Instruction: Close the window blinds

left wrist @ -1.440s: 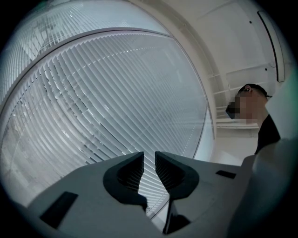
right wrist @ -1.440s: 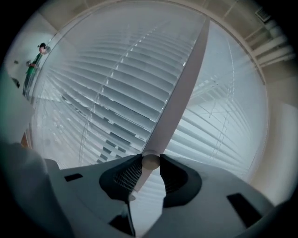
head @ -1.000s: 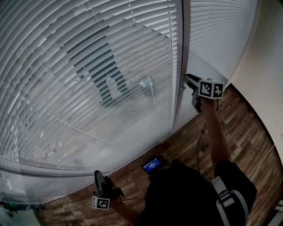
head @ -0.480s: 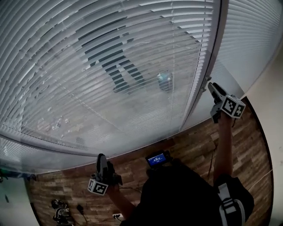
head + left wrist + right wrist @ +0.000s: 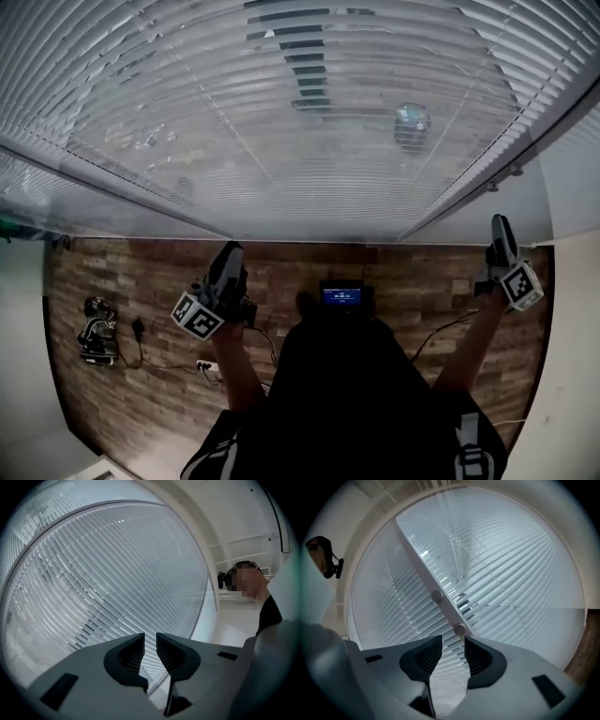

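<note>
1. The window blinds (image 5: 281, 112) fill the upper part of the head view, and their bottom edge shows above the wooden floor (image 5: 141, 272). Most slats lie flat and shut, but a small patch near the top shows dark gaps.
2. The left gripper (image 5: 230, 255) is held low in front of the blinds, touching nothing. Its fingers stand a narrow slit apart, and the slit is empty.
3. The right gripper (image 5: 502, 230) is near the upright window post (image 5: 423, 569) between two blinds. Its jaws have just been opening and stand apart, with nothing between them.
4. The blinds look nearly closed, so this seems a checking pause. To finish well, scan the slats for leftover gaps. Work only the control by the post and leave the thin slats alone, as they would likely bend.
</note>
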`<state>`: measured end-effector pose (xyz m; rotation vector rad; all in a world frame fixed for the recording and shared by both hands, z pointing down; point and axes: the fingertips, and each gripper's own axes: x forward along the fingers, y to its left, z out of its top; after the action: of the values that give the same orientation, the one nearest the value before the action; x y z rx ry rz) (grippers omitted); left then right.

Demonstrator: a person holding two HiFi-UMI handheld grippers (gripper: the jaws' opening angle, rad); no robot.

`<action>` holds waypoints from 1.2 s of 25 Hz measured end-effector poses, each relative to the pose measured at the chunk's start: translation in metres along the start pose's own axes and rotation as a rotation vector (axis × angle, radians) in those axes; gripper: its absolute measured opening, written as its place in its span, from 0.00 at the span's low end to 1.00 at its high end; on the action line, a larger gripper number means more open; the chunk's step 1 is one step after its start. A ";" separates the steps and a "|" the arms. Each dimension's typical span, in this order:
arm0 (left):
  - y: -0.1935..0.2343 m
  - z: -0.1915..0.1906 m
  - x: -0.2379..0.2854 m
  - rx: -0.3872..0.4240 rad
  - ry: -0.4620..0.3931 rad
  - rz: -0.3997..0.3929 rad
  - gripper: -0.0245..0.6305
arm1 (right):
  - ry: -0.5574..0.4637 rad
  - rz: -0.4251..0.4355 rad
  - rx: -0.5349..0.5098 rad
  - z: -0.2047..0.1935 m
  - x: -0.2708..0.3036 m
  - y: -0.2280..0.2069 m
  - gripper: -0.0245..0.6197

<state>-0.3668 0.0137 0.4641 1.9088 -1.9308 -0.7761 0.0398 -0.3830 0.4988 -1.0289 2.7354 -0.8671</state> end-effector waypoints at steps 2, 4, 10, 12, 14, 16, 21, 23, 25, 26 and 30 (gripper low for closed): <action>-0.010 -0.010 -0.006 -0.003 0.018 0.026 0.17 | 0.038 0.037 0.037 -0.019 -0.003 -0.001 0.25; -0.022 -0.020 -0.011 -0.001 0.039 0.058 0.17 | 0.084 0.073 0.091 -0.041 -0.002 -0.007 0.25; -0.051 -0.048 -0.039 0.006 0.072 0.158 0.17 | 0.181 0.209 0.233 -0.094 0.010 -0.009 0.25; -0.053 -0.047 -0.051 0.006 0.060 0.180 0.17 | 0.185 0.226 0.263 -0.100 0.011 -0.001 0.25; -0.056 -0.041 -0.059 0.012 0.041 0.179 0.17 | 0.181 0.229 0.265 -0.100 0.008 0.007 0.25; -0.065 -0.035 -0.063 0.025 0.023 0.151 0.17 | 0.169 0.233 0.252 -0.095 -0.002 0.015 0.25; -0.080 -0.039 -0.088 0.019 -0.008 0.078 0.17 | 0.132 0.256 0.227 -0.088 -0.043 0.035 0.25; -0.078 -0.048 -0.107 -0.012 -0.022 0.072 0.17 | 0.123 0.260 0.242 -0.086 -0.066 0.046 0.25; -0.079 -0.061 -0.126 -0.052 -0.033 0.071 0.17 | 0.120 0.243 0.260 -0.086 -0.098 0.051 0.25; -0.081 -0.068 -0.134 -0.073 -0.038 0.067 0.17 | 0.120 0.226 0.273 -0.087 -0.118 0.052 0.25; -0.091 -0.100 -0.162 -0.155 -0.051 0.033 0.17 | 0.122 0.126 0.287 -0.089 -0.202 0.041 0.25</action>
<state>-0.2258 0.1611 0.5159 1.7782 -1.8675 -0.9441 0.1470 -0.1880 0.5295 -0.7642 2.6281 -1.2906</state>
